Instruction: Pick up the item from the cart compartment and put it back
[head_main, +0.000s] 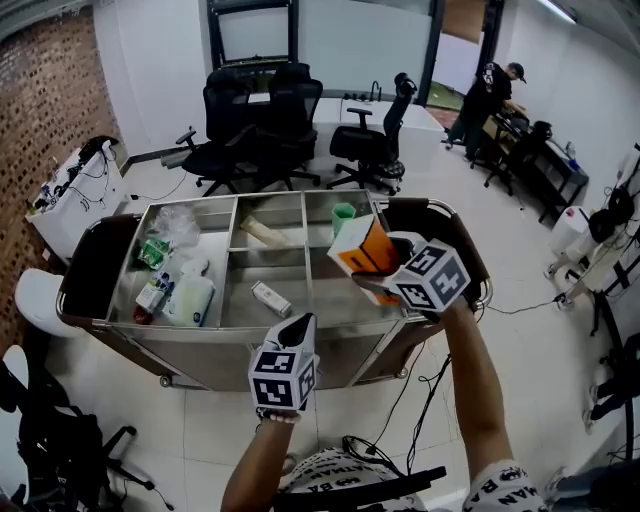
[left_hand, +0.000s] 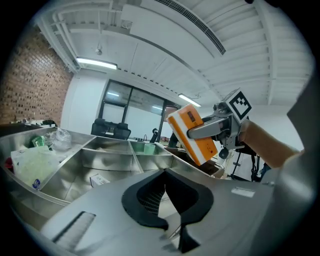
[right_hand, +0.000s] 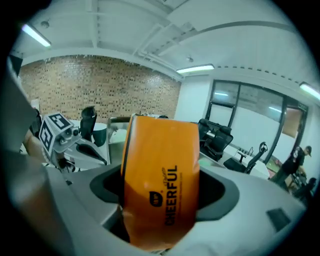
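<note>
- Box, orange and white (head_main: 362, 250): held in the air over the right-hand column of the cart (head_main: 200, 335), clear of the metal floor; printed face turned to the right gripper's camera.
- Right gripper (head_main: 385, 272): jaws spread wide and closed on the box's two sides, the carton filling the gap between them.
- Left gripper (head_main: 297, 330): jaws drawn together, nothing between them; hangs at the cart's front edge near the middle, well apart from the box.
- Long axis of the box: tilted, upper end leaning toward the cart's centre, lower end toward the holding hand.
- Key relation: the front right compartment (head_main: 340, 295) lies below the box and slightly toward the person; the rear one holds a green cup (head_main: 343, 215).
- Judgement: right hand nearer; return calls for lowering and levelling the box.
</note>
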